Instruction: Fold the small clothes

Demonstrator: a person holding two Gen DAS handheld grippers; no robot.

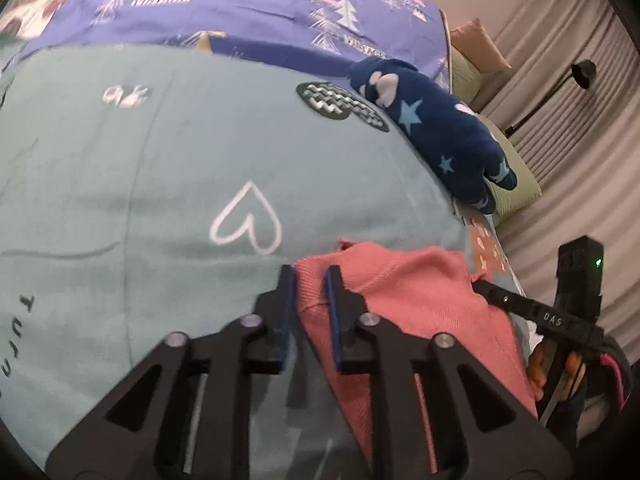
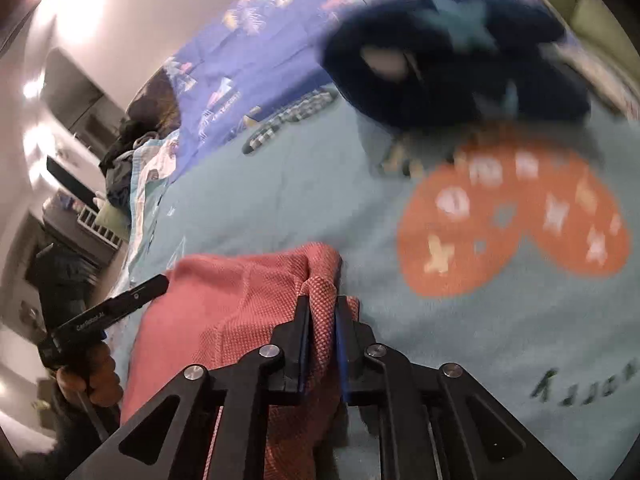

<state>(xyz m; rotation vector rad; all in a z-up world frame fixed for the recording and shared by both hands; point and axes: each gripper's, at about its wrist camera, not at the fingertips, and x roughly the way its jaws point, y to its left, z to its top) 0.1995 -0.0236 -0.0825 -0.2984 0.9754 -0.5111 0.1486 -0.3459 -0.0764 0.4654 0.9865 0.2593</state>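
Observation:
A small pink knit garment (image 1: 416, 300) lies on a light teal blanket (image 1: 160, 168) on a bed. My left gripper (image 1: 311, 280) is shut on the pink garment's left edge, with cloth between its blue pads. My right gripper (image 2: 323, 312) is shut on a bunched corner of the same pink garment (image 2: 224, 308). The right gripper's body (image 1: 560, 320) shows at the garment's right side in the left wrist view. The left gripper's body (image 2: 120, 304) shows at the garment's left side in the right wrist view.
A dark blue garment with stars (image 1: 436, 128) lies at the blanket's far right edge, also blurred in the right wrist view (image 2: 452, 68). A purple printed sheet (image 1: 248, 4) lies beyond. Green pillows (image 1: 512, 176) and curtains are to the right. An orange heart print (image 2: 512, 220) marks the blanket.

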